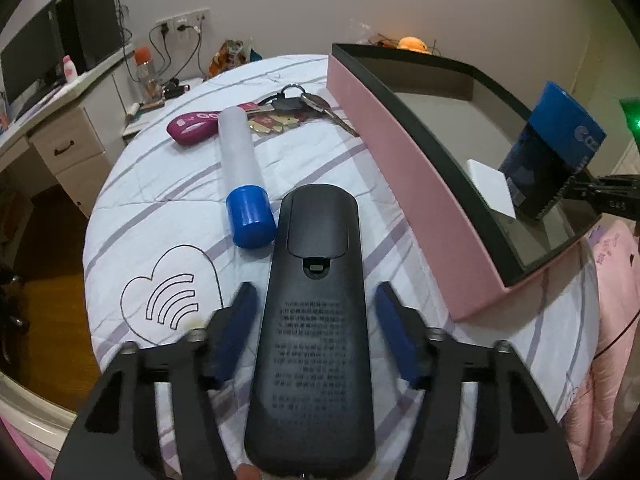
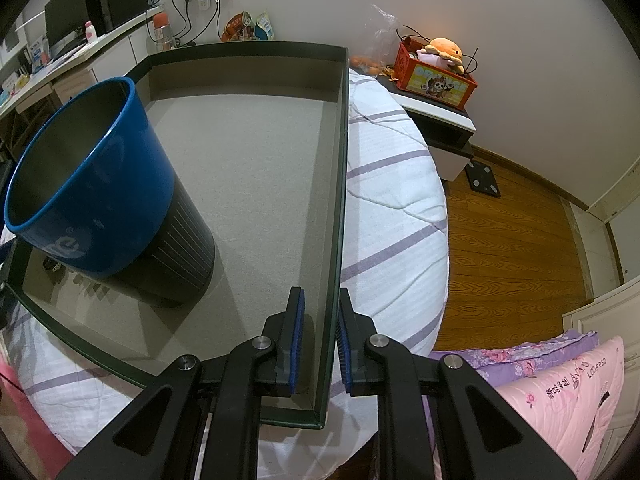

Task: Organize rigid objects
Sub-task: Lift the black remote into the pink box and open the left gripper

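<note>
A black remote control lies face down on the bed between the fingers of my left gripper, which is open with gaps on both sides. Beyond it lie a translucent tube with a blue cap, a magenta case and a bunch of keys. A pink box with a dark rim stands at the right, holding a blue cup and a white card. My right gripper straddles the box's right wall, nearly shut on it. The blue cup stands inside.
A desk with monitor and drawers stands left of the bed. A nightstand with a red crate and plush toy stands far right. Pink and purple pillows lie near right. Wood floor surrounds the bed.
</note>
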